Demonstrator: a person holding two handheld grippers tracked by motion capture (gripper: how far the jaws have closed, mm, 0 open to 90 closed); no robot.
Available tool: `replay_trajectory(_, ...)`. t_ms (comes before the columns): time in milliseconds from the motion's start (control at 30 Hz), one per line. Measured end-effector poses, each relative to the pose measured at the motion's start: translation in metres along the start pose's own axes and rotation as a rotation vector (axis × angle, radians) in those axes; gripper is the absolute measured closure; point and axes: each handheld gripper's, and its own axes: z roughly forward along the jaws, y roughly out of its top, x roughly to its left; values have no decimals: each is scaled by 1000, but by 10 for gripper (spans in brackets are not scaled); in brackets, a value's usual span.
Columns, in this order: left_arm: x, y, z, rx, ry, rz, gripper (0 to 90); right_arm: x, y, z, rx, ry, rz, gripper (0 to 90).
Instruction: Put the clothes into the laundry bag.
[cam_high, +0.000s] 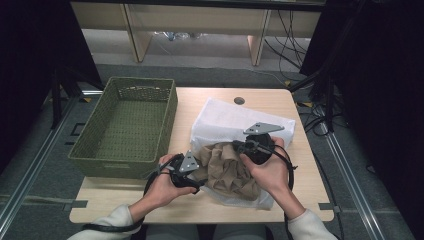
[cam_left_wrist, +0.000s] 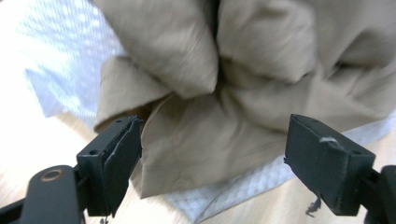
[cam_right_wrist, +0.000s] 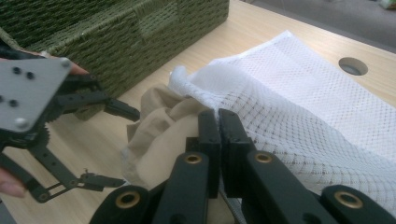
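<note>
A crumpled beige cloth (cam_high: 230, 170) (cam_left_wrist: 210, 116) (cam_right_wrist: 159, 135) sticks halfway out of a white mesh bag (cam_high: 235, 117) (cam_left_wrist: 70, 60) (cam_right_wrist: 303, 107) lying on the table. My right gripper (cam_high: 239, 146) (cam_right_wrist: 218, 119) is shut on the bag's rim where the mesh meets the cloth. At the cloth's left side my left gripper (cam_high: 200, 177) (cam_left_wrist: 212, 158) (cam_right_wrist: 123, 147) stands open. Its fingers (cam_left_wrist: 116, 163) flank the cloth's loose end without pressing on it.
A green woven basket (cam_high: 170, 120) (cam_right_wrist: 116, 37) with nothing in it stands on the table's left half, close behind my left hand. The wooden table (cam_high: 280, 100) has a round cable hole (cam_high: 239, 100) (cam_right_wrist: 352, 66) at its far edge.
</note>
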Motion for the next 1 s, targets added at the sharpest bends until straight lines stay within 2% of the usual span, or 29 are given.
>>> replay_trajectory(67,3,0,0,-1,20,4,199,0,0,0,2,0,5,898)
replay_trajectory(167,7,0,3,8,18,-9,233,0,0,0,1,1,1,898)
replay_trajectory(200,8,0,5,16,13,-6,260,1,0,0,5,6,24,898)
replay_trajectory(233,8,-1,8,18,-3,-16,287,2,0,0,8,7,24,898)
replay_trajectory(300,8,-2,13,59,0,0,345,3,0,-1,12,8,33,898)
replay_trajectory(333,7,-4,16,68,-1,-10,378,3,0,0,6,3,25,898)
replay_trajectory(367,6,-5,18,75,2,-15,415,1,0,1,-1,9,1,898)
replay_trajectory(400,6,-6,21,82,-3,-16,457,2,0,2,-4,6,10,898)
replay_trajectory(433,6,-6,22,89,-5,-14,505,1,-1,2,-5,11,-4,898)
replay_trajectory(467,6,-7,23,91,1,-8,568,2,-1,3,-2,17,23,898)
replay_trajectory(567,7,-6,25,99,-2,-12,763,1,-1,3,7,14,10,898)
replay_trajectory(633,5,-4,26,95,-19,-28,830,2,-1,2,14,11,20,898)
replay_trajectory(667,4,-3,25,86,-24,-31,855,2,-1,2,16,11,23,898)
replay_trajectory(733,2,1,22,49,-62,-46,872,4,-1,2,16,9,22,898)
replay_trajectory(833,-4,11,14,-33,-95,-74,876,5,-1,2,14,12,20,898)
replay_trajectory(900,-6,19,10,-84,-106,-78,878,5,0,3,-5,18,-9,899)
replay_trajectory(933,-7,22,8,-111,-110,-89,878,5,0,1,-5,0,-12,899)
replay_trajectory(1000,-10,28,6,-154,-126,-149,879,6,2,-1,-1,5,-4,899)
